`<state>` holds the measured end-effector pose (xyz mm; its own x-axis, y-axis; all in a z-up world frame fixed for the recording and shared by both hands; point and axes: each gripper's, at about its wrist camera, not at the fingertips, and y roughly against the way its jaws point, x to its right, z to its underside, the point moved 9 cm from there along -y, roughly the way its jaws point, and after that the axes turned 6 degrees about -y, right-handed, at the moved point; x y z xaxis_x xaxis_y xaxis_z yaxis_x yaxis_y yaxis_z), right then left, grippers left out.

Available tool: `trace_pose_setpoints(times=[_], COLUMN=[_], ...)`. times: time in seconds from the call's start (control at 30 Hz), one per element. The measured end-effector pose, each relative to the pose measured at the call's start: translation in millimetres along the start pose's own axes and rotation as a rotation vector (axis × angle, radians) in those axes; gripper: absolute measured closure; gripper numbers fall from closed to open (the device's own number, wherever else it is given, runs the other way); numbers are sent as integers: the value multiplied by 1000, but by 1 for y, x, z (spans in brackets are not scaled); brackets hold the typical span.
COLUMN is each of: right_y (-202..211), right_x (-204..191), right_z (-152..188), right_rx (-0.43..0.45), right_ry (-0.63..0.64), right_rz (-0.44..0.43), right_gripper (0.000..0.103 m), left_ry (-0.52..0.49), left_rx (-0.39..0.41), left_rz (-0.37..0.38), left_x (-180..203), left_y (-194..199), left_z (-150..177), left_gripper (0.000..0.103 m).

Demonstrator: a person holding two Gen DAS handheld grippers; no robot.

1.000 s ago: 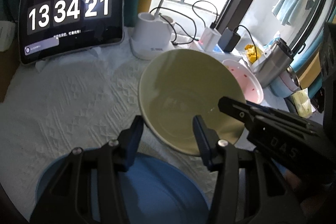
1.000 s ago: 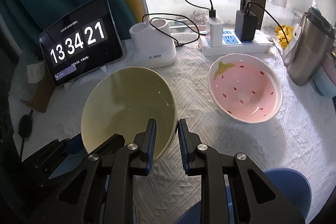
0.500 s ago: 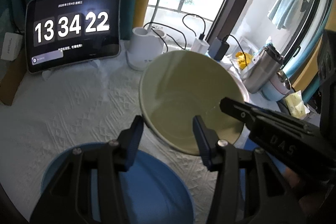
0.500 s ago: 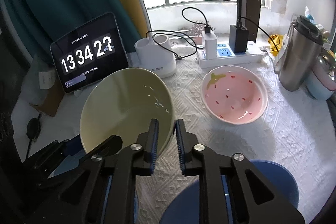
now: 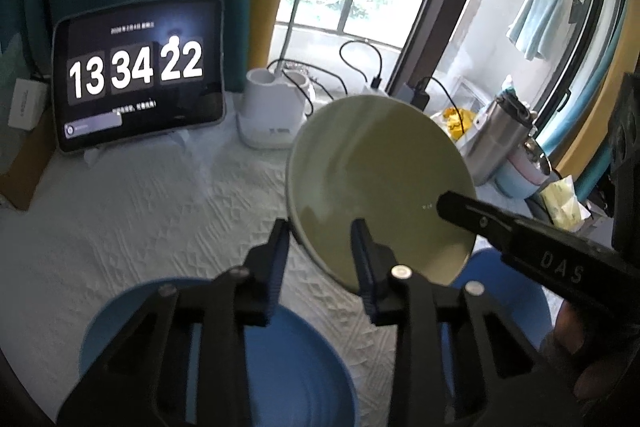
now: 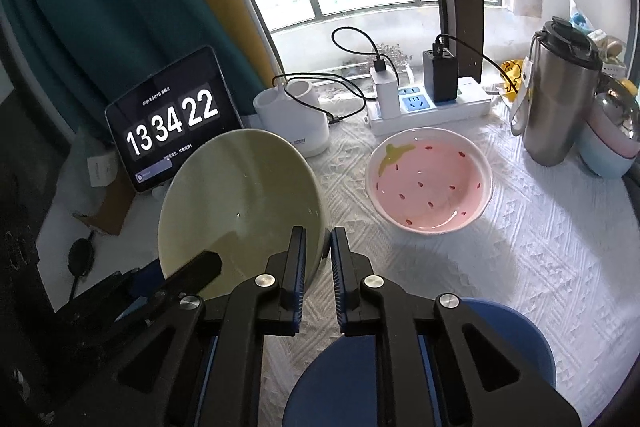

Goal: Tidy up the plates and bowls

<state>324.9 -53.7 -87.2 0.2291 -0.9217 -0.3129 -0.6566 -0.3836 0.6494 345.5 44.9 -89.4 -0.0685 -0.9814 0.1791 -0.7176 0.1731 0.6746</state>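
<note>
A pale green bowl (image 6: 240, 203) is held tilted in the air by my right gripper (image 6: 318, 267), which is shut on its rim; it also shows in the left wrist view (image 5: 376, 183). My left gripper (image 5: 318, 263) is open, its fingers either side of the bowl's lower rim without gripping it. A blue plate (image 5: 288, 359) lies under the left gripper. A second blue dish (image 6: 508, 339) lies under the right gripper. A pink strawberry bowl (image 6: 430, 181) sits on the white tablecloth to the right.
A tablet clock (image 6: 168, 131) leans at the back left. A white holder (image 6: 292, 123), a power strip with chargers (image 6: 432, 99) and a steel tumbler (image 6: 560, 87) line the back. A small blue-pink container (image 6: 612, 147) stands at the far right.
The green bowl has been lifted higher off the table and tilted more upright. Both grippers rose with it, and the table looks further below.
</note>
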Motion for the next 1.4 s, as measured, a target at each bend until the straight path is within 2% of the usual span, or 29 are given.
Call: trace_pose_setpoints(times=[0.73,1.4], right_y=[60,105], right_x=[16,66], right_z=[5,39], right_rx=[66,80], right_ry=[-19,-80], right_rz=[-14,19], right_gripper=[90,90], left_ry=[-70,-143], left_rx=[65,40], left_rz=[10,55], left_x=[48,111], left_y=[42,55], left_z=[-1,31], left_gripper=[73,73])
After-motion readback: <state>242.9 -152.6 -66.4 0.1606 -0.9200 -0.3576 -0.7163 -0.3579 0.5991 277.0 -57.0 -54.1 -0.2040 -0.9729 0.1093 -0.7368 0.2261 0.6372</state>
